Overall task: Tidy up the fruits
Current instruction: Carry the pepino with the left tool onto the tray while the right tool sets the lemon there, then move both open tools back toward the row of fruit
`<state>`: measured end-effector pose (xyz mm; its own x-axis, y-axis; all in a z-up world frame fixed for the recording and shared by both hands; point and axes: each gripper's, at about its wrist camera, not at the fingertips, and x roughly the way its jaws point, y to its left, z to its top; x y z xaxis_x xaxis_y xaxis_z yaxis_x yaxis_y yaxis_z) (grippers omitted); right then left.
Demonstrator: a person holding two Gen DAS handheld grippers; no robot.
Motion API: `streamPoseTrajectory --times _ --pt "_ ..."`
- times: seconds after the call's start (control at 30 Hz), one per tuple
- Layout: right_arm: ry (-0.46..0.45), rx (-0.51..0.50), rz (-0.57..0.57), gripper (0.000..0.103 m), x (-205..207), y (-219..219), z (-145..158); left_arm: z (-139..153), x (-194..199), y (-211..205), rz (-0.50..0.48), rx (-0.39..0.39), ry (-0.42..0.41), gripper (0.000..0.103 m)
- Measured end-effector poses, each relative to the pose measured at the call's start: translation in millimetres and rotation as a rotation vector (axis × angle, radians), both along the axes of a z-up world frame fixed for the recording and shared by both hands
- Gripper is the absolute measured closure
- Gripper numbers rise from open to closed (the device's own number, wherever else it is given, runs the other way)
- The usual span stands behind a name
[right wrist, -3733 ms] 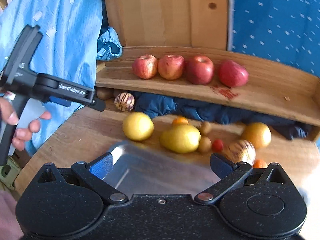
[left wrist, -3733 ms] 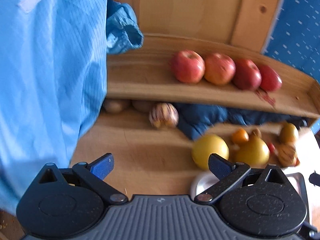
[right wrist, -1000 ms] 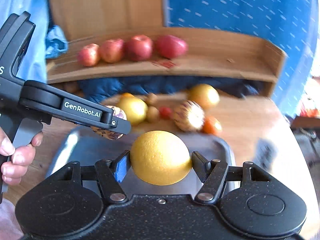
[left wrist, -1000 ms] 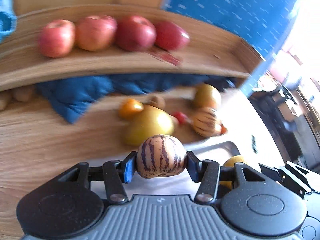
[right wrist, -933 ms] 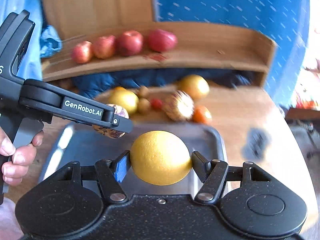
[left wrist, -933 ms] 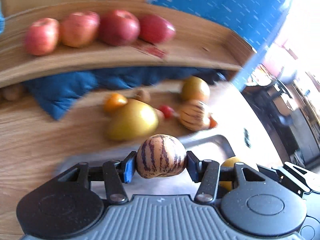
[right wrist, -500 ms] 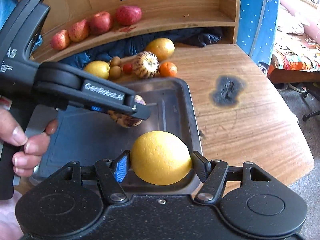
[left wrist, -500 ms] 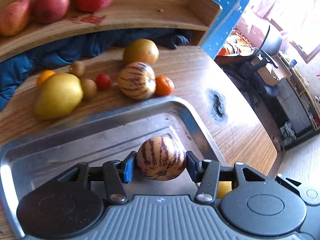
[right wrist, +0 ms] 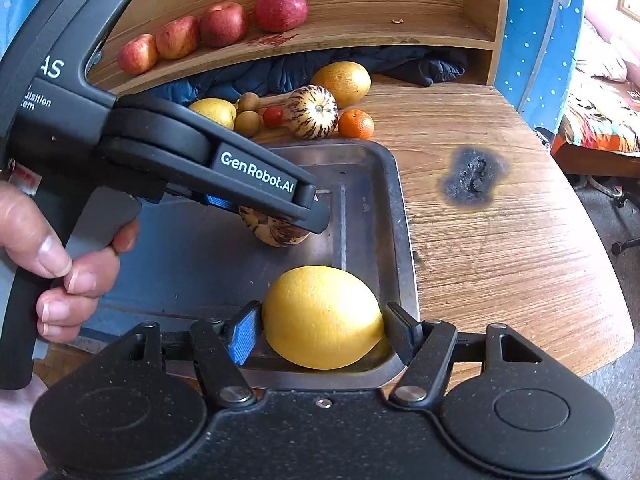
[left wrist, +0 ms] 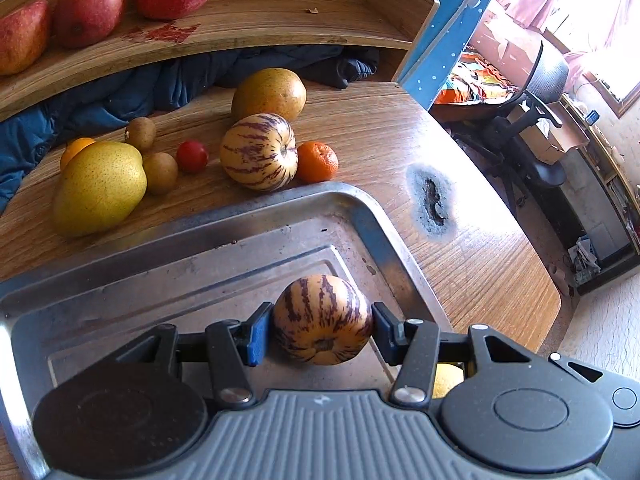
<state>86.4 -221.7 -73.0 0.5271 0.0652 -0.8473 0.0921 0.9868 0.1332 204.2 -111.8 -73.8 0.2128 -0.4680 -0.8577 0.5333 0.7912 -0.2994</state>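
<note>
The left gripper (right wrist: 276, 216) has a black body with white "GenRobot.AI" lettering, a grey trigger and blue pads on the jaws. The right gripper (right wrist: 322, 330) has a speckled black housing, two round caps, silver screws and one blue pad (right wrist: 242, 336)

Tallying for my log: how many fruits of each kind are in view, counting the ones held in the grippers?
Red apples: 4
Striped melons: 2
Large yellow fruits: 3
Small brown fruits: 2
Small oranges: 2
Small red tomato: 1
Total: 14
</note>
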Motion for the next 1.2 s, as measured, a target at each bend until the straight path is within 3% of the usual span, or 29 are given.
streamPoseTrajectory --times 0.1,0.37,0.57,0.63,0.9,1.2 --pt "-0.004 0.003 0.008 0.034 -0.9 0.2 0.4 2.5 -2.3 1.5 0.015 0.001 -0.009 0.045" --pt "-0.024 0.004 0.051 0.022 -7.3 -0.3 3.5 9.4 -8.0 16.4 0.083 0.013 -0.026 0.025" --pt "-0.019 -0.016 0.110 0.012 -13.6 0.5 7.8 18.2 -21.4 35.9 0.173 0.046 -0.035 0.018" --pt "-0.022 -0.033 0.140 0.003 -16.5 3.4 10.9 21.7 -28.5 45.0 0.212 0.056 -0.032 0.015" --pt "-0.013 -0.069 0.268 0.001 -29.7 15.7 18.0 31.3 -72.6 81.1 0.313 0.098 -0.027 0.005" --pt "0.039 -0.028 0.295 0.001 -44.4 19.6 16.6 28.2 -120.5 112.5 0.401 0.187 0.029 0.001"
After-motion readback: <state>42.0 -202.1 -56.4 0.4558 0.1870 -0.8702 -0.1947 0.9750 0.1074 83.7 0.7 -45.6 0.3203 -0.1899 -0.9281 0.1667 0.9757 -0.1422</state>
